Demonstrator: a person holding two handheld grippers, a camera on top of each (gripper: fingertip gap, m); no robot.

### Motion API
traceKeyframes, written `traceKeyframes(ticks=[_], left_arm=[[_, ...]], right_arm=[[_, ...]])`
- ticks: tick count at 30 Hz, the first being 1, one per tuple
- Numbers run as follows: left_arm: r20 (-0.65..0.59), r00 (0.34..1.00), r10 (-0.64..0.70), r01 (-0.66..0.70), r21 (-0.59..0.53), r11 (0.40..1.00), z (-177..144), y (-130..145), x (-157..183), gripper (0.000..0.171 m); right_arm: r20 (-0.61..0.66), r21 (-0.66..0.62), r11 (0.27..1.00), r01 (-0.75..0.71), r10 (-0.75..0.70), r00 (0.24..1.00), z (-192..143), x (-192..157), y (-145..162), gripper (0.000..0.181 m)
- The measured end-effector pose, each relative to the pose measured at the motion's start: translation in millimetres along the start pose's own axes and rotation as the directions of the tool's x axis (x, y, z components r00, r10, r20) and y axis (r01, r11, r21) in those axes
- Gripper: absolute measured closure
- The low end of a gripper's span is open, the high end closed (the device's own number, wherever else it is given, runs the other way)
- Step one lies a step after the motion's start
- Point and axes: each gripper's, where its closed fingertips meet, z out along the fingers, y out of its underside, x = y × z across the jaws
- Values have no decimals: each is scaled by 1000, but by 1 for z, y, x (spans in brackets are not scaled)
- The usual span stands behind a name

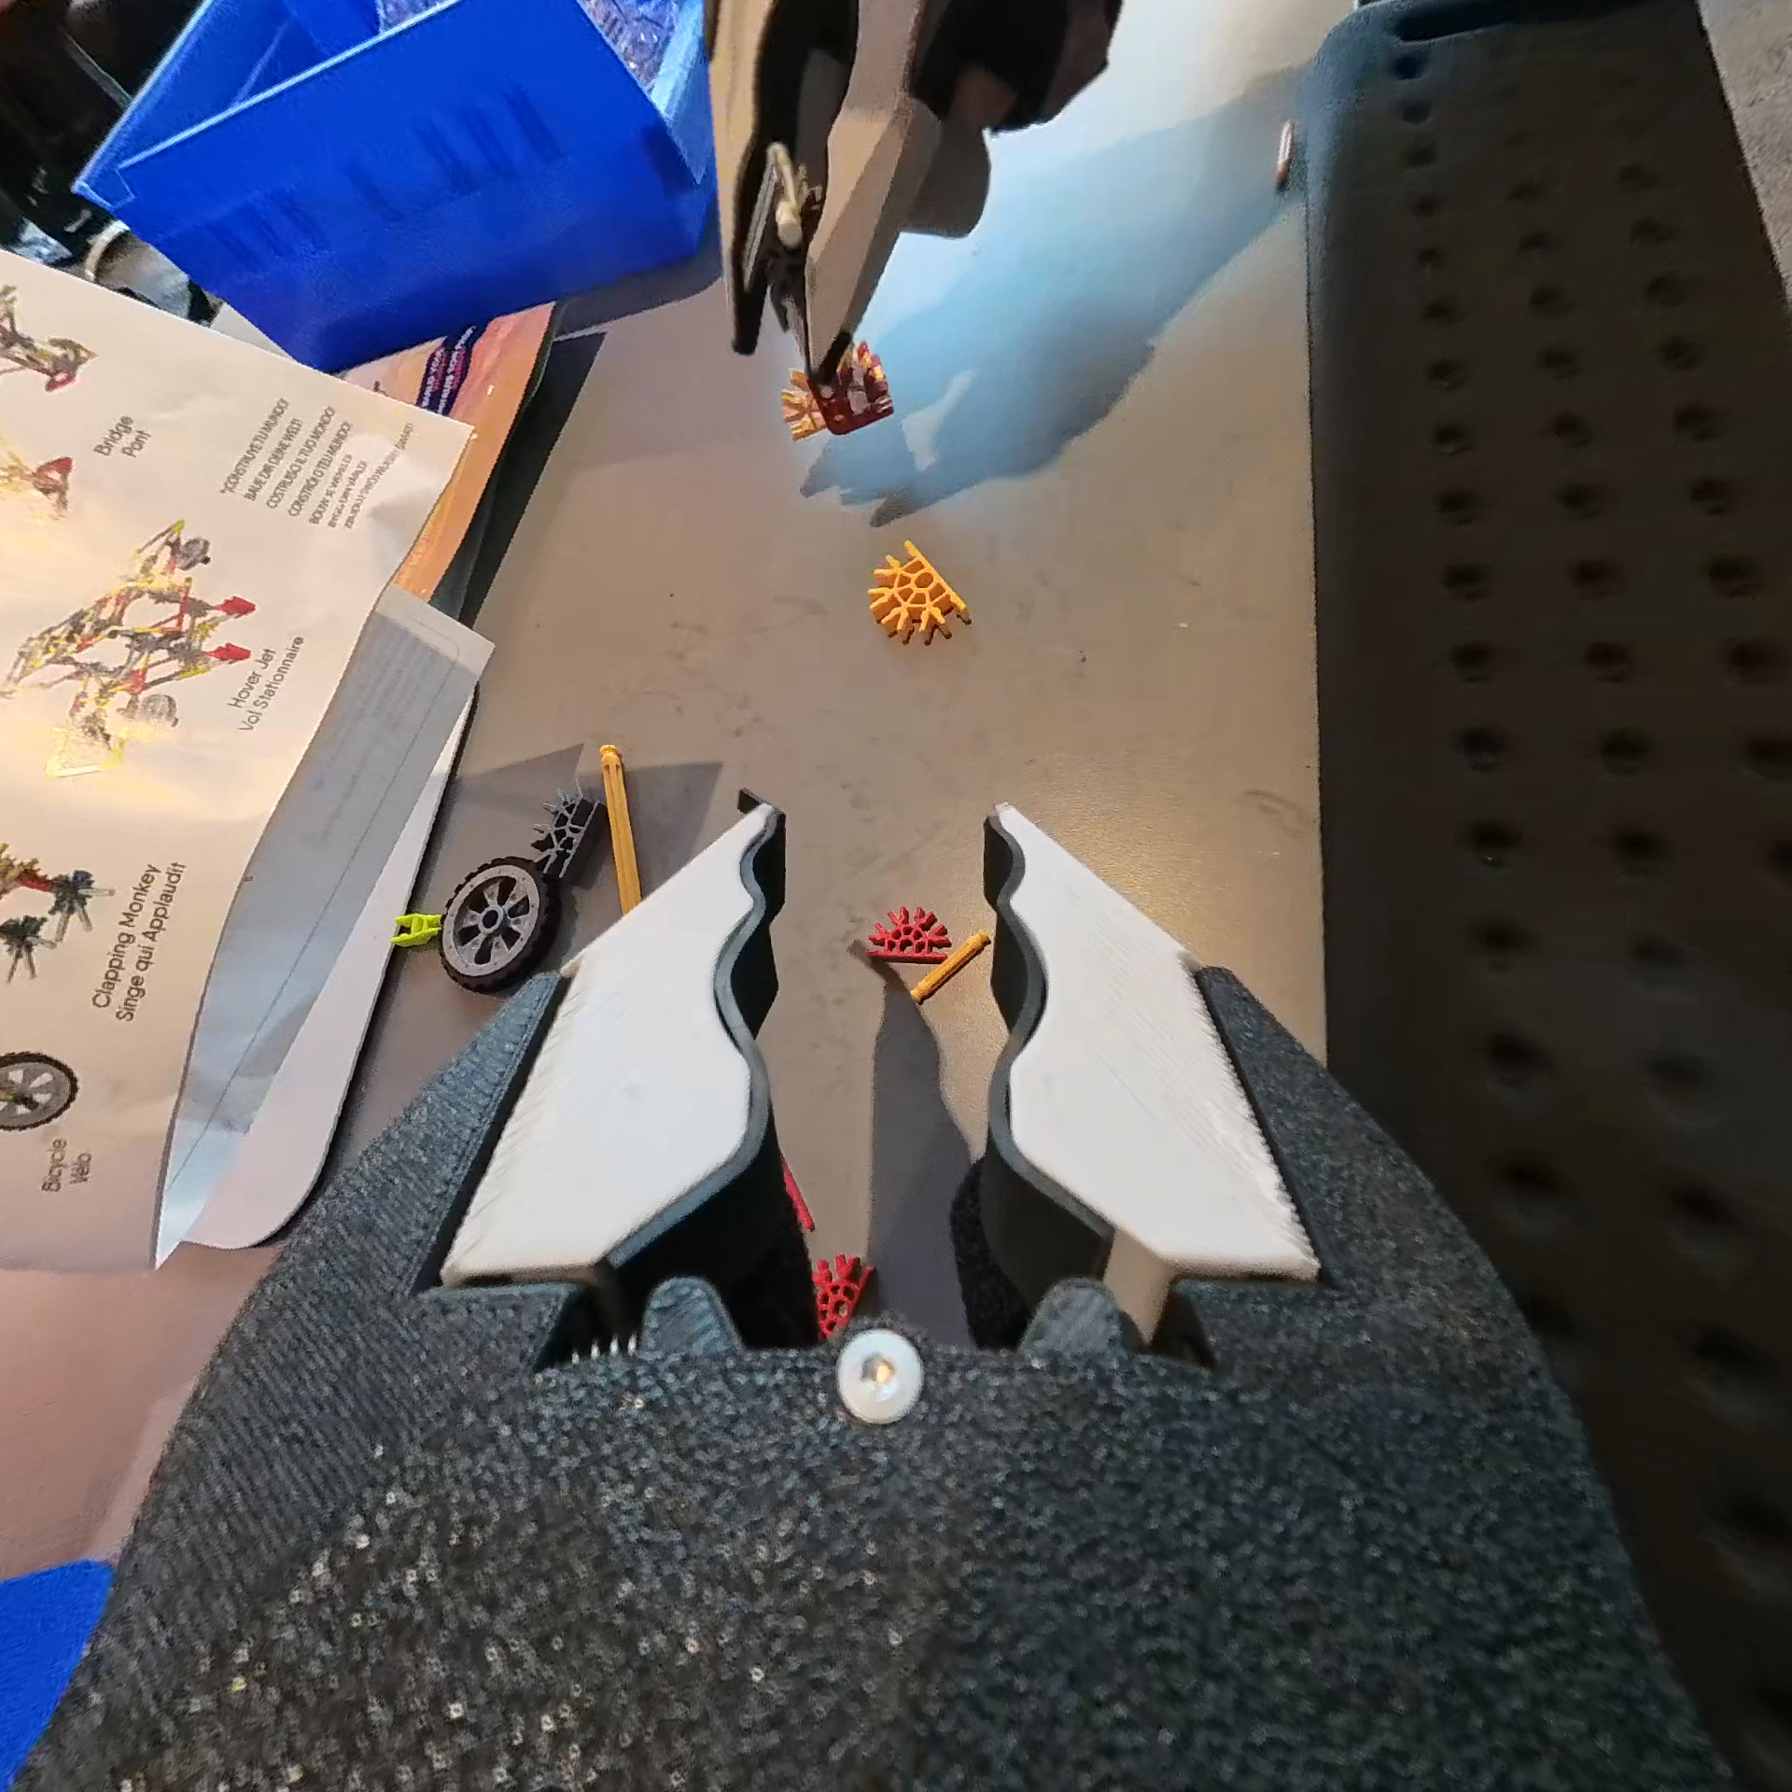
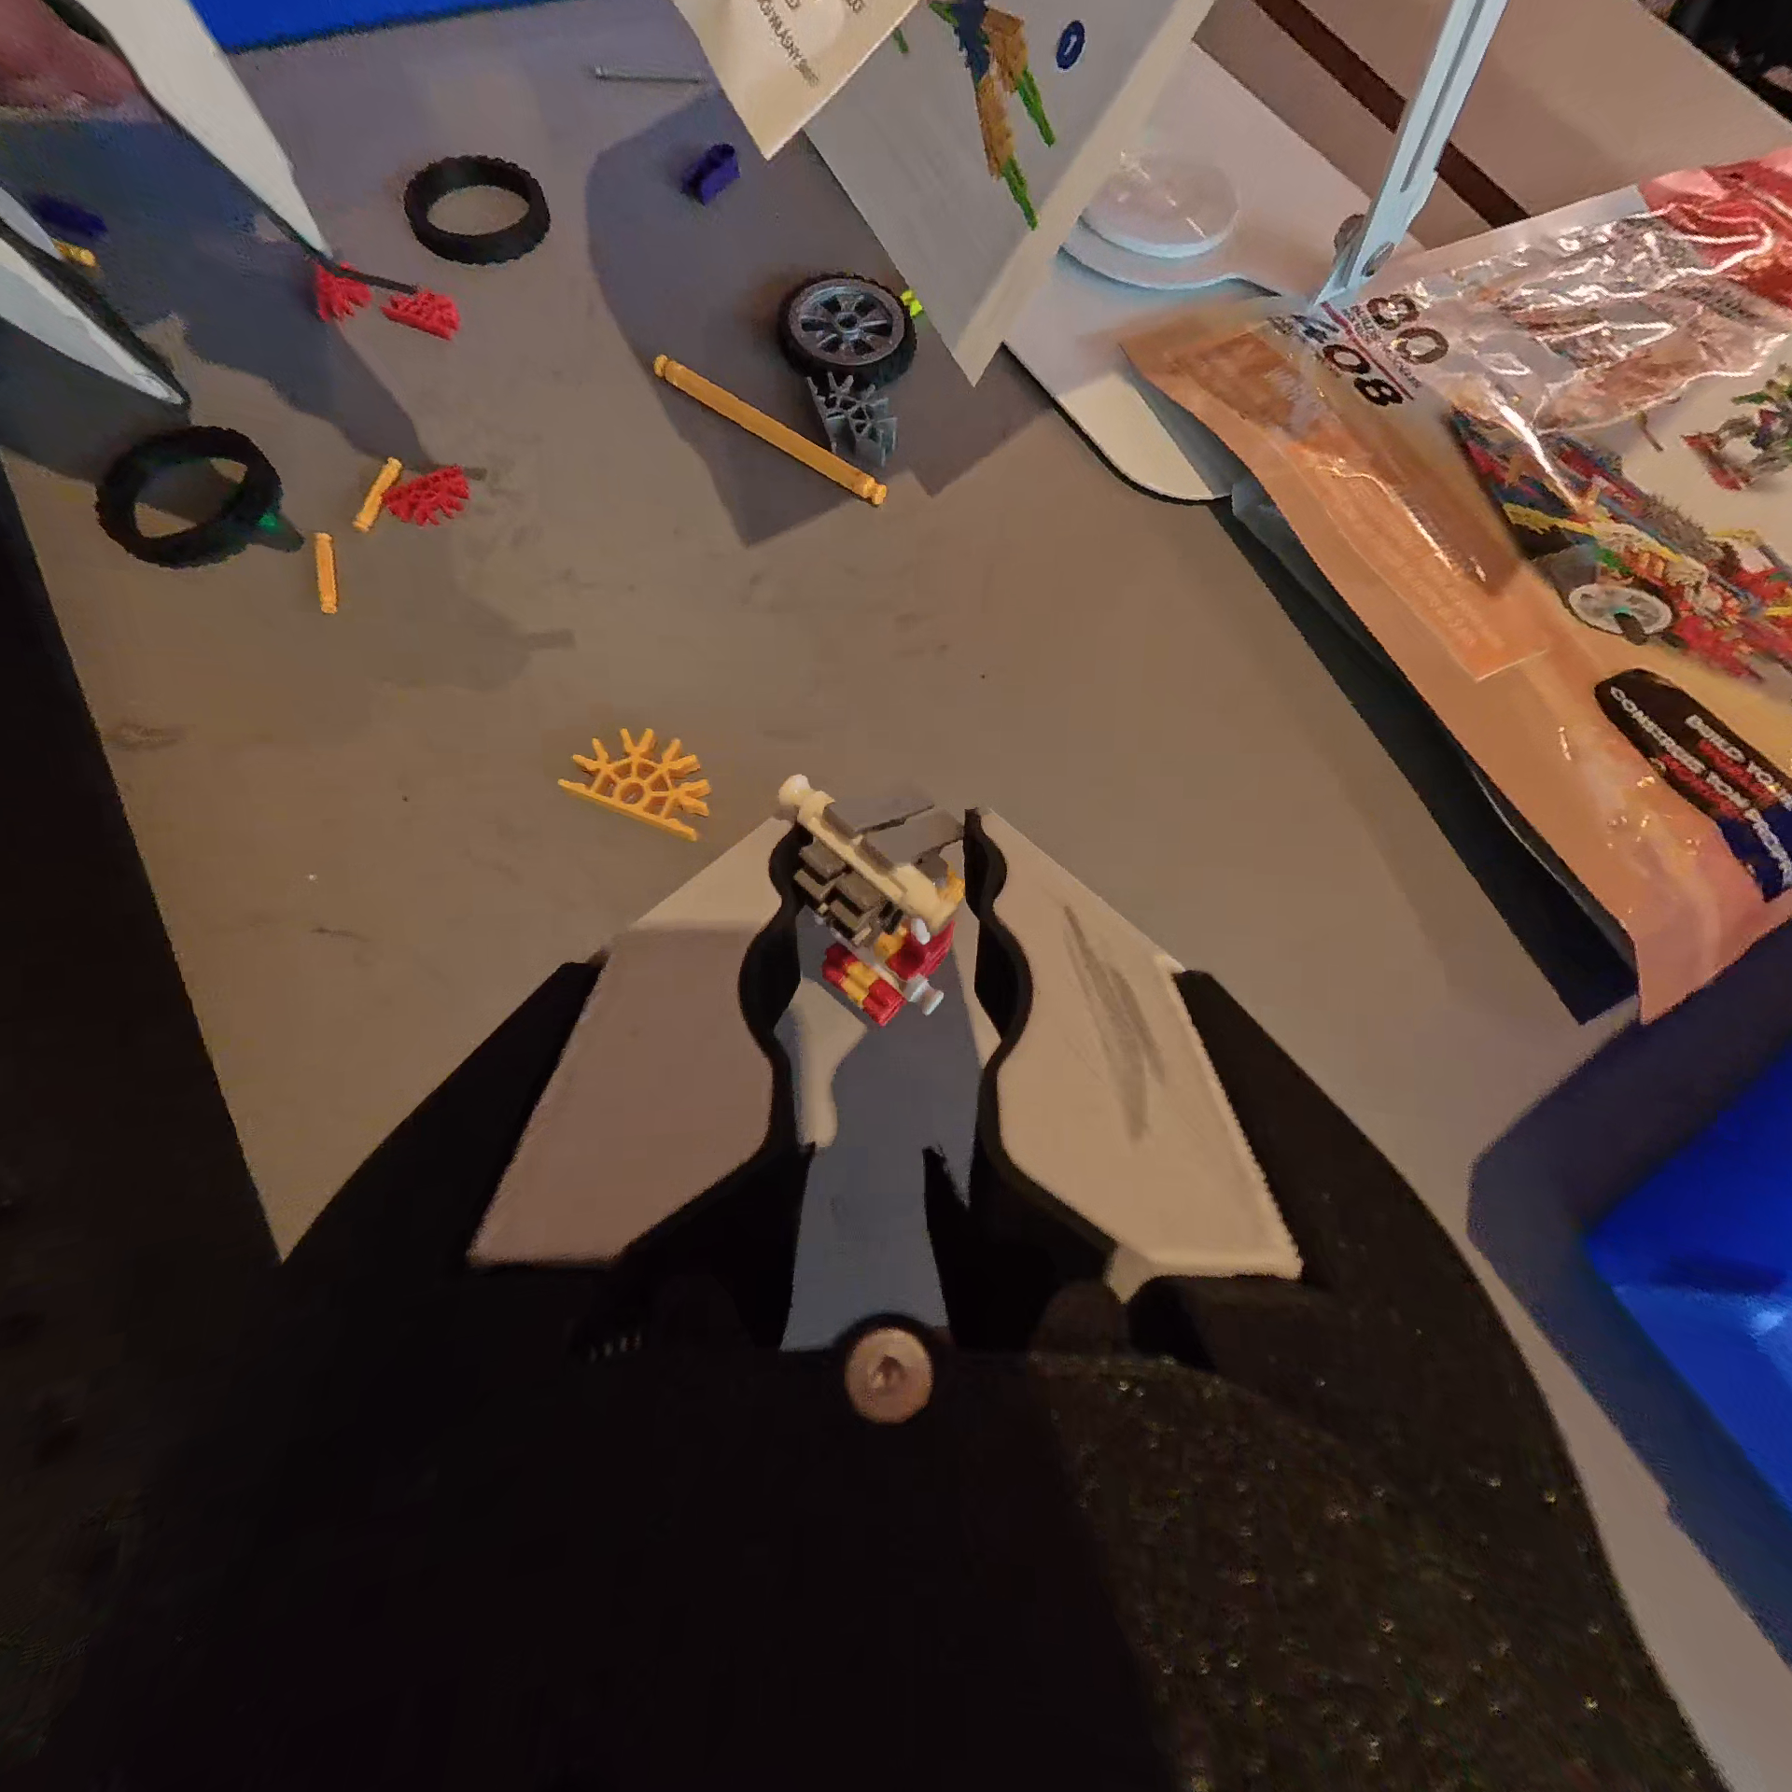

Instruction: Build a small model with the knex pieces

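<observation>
My right gripper (image 2: 878, 853) is shut on a small assembly (image 2: 873, 912) of a white rod, grey pieces and red and yellow connectors, held just above the grey table (image 2: 1018, 630). In the left wrist view the right gripper (image 1: 824, 359) hangs at the top with the assembly (image 1: 844, 393) at its tips. My left gripper (image 1: 887, 834) is open and empty, low over a red connector (image 1: 907, 936) and a short yellow rod (image 1: 950, 967). A yellow fan-shaped connector (image 1: 916, 592) lies between the two grippers; it also shows in the right wrist view (image 2: 640, 781).
A spoked wheel (image 2: 848, 325), grey connector (image 2: 853, 417), long yellow rod (image 2: 766, 427), two black tyres (image 2: 475, 208) (image 2: 189, 495) and more red connectors (image 2: 422, 310) lie scattered. Instruction sheets (image 1: 145, 630), a parts bag (image 2: 1552, 485), a blue bin (image 1: 407, 165) and a black perforated panel (image 1: 1552, 679) border the table. Across from one pair of fingers to the other is roughly 20 cm. To the spoked wheel (image 2: 848, 325): left tips about 15 cm, right tips about 20 cm. The left camera catches it too, in the left wrist view (image 1: 495, 929).
</observation>
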Motion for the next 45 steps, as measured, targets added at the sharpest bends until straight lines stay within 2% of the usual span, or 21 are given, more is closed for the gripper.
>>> traceKeyframes(ticks=[9,13,17,23,27,30,35,38,41,45], left_arm=[[-5,1000,-8,7,-15,1000,3,4,-1,133],[-15,1000,-10,9,-21,1000,6,5,0,133],[-6,1000,-8,8,-8,1000,3,0,1,131],[26,999,19,-19,2,1000,-15,-6,10,129],[82,997,16,-18,20,1000,-47,-14,11,134],[184,983,6,-2,-23,1000,-91,-6,-6,135],[420,908,16,51,-148,988,-194,27,-67,139],[506,862,27,112,-242,964,-238,59,-105,141],[511,860,-12,190,-297,936,-255,94,-134,143],[445,895,-29,220,-386,896,-245,130,-162,145]], right_arm=[[90,9,999,52,-52,995,14,-6,7,154],[102,6,998,70,-70,992,14,-9,8,146],[91,14,997,78,-79,993,7,-11,4,131],[-2,21,994,105,-105,995,-14,-9,-7,127],[-92,48,989,138,-133,987,-33,-15,-25,128],[-115,87,981,171,-161,980,-41,-31,-43,131],[-68,193,952,238,-229,971,-36,-77,-77,136],[12,233,944,235,-244,970,-17,-106,-87,138],[76,236,944,229,-253,964,9,-125,-90,140],[135,239,943,232,-269,954,37,-140,-91,141]])
